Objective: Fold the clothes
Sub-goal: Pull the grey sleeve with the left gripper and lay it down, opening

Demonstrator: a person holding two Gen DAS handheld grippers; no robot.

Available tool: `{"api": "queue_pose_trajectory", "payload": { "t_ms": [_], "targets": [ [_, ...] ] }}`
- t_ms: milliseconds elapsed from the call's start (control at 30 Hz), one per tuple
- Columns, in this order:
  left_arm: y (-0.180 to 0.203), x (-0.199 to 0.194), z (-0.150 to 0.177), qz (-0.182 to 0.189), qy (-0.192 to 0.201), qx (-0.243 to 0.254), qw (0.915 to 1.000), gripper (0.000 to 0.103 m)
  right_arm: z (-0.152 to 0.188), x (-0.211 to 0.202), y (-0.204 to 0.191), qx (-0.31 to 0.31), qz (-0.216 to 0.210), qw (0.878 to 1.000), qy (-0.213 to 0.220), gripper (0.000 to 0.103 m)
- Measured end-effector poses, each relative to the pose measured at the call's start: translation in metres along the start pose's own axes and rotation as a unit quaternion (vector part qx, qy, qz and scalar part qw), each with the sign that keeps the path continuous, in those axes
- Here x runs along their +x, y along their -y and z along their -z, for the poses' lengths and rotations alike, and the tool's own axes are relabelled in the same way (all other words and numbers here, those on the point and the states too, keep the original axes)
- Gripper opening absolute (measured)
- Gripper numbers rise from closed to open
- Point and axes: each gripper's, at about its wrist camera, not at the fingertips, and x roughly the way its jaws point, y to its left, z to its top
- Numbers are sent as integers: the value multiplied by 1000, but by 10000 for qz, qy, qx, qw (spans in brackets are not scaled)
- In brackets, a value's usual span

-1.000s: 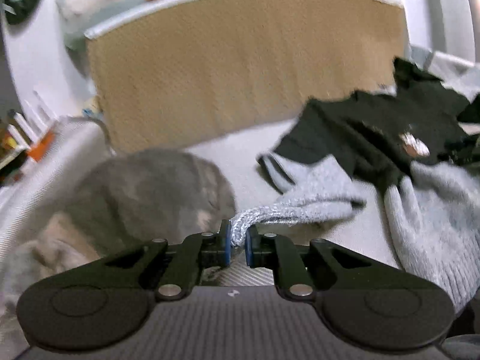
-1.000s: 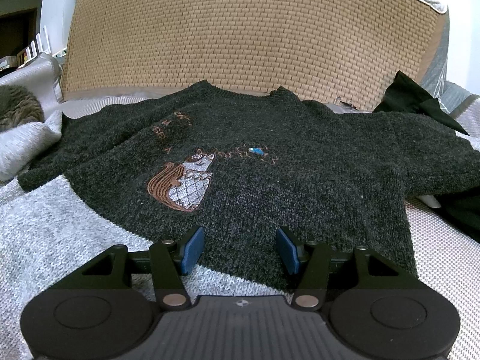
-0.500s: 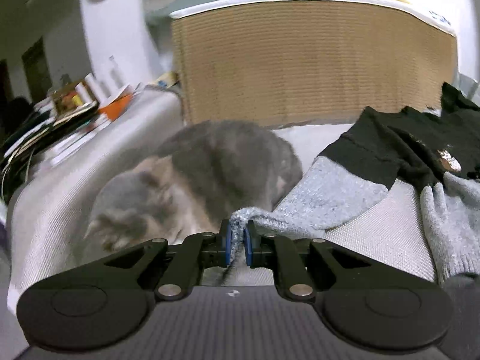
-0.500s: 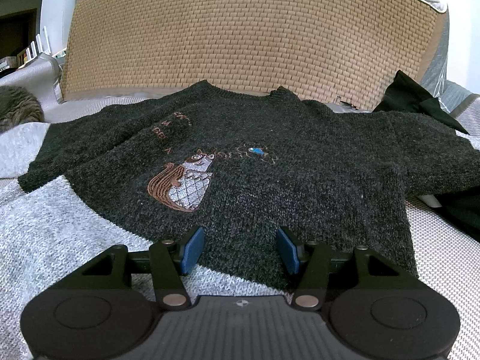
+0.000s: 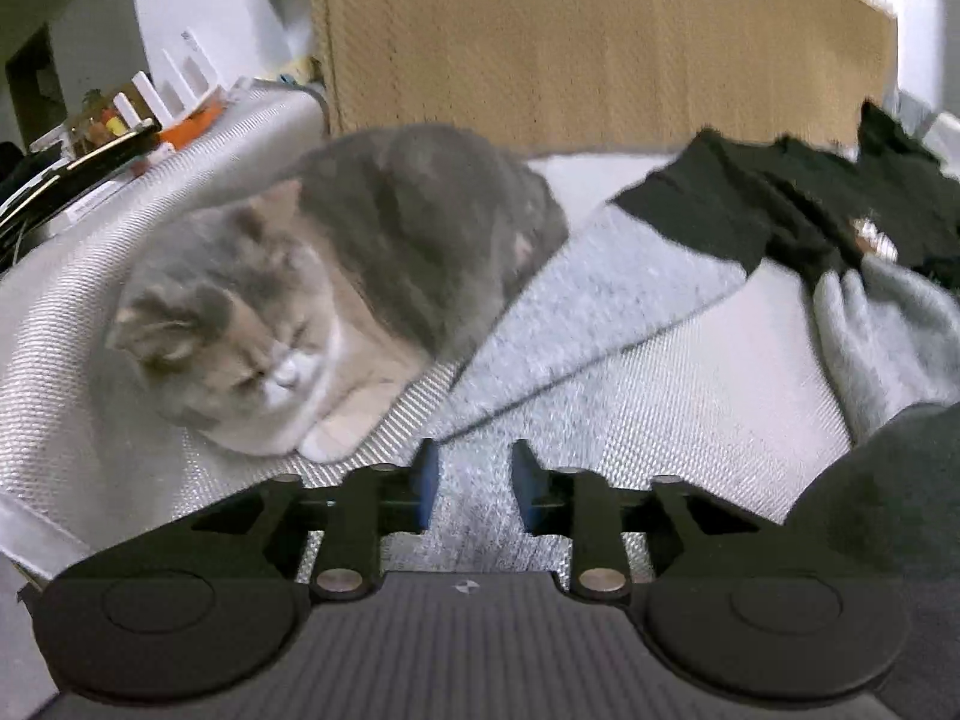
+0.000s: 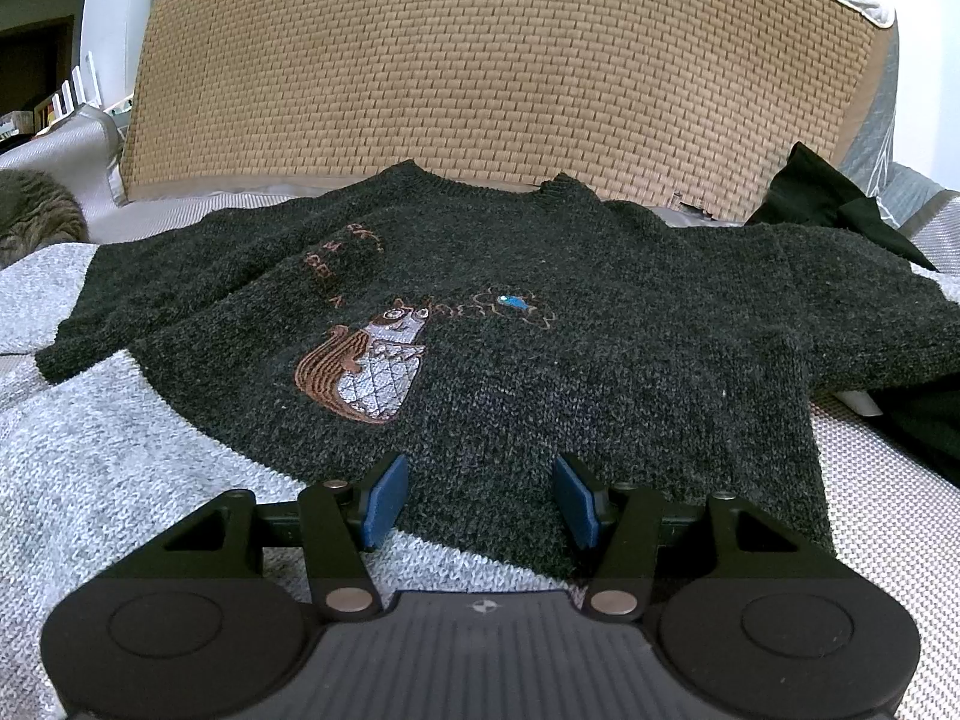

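A dark knit sweater (image 6: 540, 312) with an embroidered squirrel lies face up on the bed, and its lower body (image 6: 120, 450) is light grey. My right gripper (image 6: 480, 480) hovers open over the seam between dark and grey knit, with no fabric pinched. In the left wrist view the sweater's grey sleeve (image 5: 600, 312) stretches flat towards me. Its cuff end lies under and between the blue pads of my left gripper (image 5: 471, 468). The left jaws are opening and no longer press on the cuff.
A grey and cream cat (image 5: 336, 300) lies just left of the sleeve, close to my left gripper. A woven headboard (image 6: 480, 72) stands behind the bed. A black garment (image 6: 828, 198) lies at the back right. Books and clutter (image 5: 102, 126) sit at the far left.
My left gripper carried the grey cuff leftwards and down beside the cat, drawing the sleeve out straight, then parted its jaws off the cuff. The right gripper has not moved.
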Motion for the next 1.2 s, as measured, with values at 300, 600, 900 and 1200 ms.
{"api": "queue_pose_trajectory", "payload": {
  "t_ms": [300, 600, 900, 1200],
  "targets": [
    [0, 35, 1, -110, -357, 211, 9991, 48, 0, 0, 0, 9, 7, 10000, 0, 58],
    [-9, 58, -1, -202, -632, 330, 9973, 57, -1, 0, -1, 0, 25, 10000, -1, 58],
    [-25, 70, -5, -232, -834, -14, 9962, 58, 0, 0, -1, -29, 59, 10000, 4, 59],
    [-24, 71, -5, -176, -827, -72, 9964, 58, -1, 0, -1, -31, 79, 10000, 3, 60]
  ]
}}
